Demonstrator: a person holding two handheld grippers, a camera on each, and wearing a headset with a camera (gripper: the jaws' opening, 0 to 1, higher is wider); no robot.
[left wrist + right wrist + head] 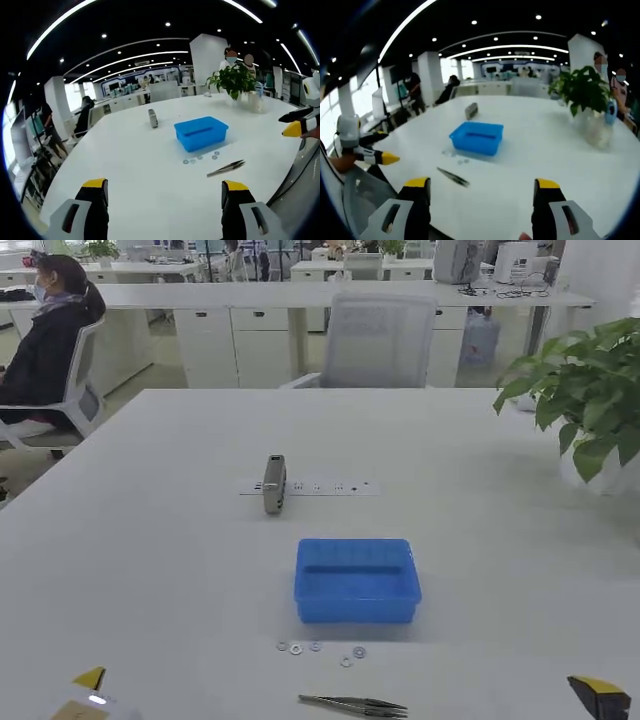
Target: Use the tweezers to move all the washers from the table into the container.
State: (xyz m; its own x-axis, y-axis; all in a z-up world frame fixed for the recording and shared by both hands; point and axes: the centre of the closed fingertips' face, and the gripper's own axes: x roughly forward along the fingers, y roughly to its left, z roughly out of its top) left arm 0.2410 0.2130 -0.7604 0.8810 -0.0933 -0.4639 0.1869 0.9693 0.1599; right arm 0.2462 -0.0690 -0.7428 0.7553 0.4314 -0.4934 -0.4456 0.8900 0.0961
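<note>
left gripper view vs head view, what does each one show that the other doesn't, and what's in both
The left gripper view adds a look along the left claw, jaws wide apart, plus two people standing behind the plant and the ceiling lights. The head view adds a socket strip set in the table and a water jug by a far desk. Both share the blue container, the washers in front of it, the tweezers, the grey object and the plant.
</note>
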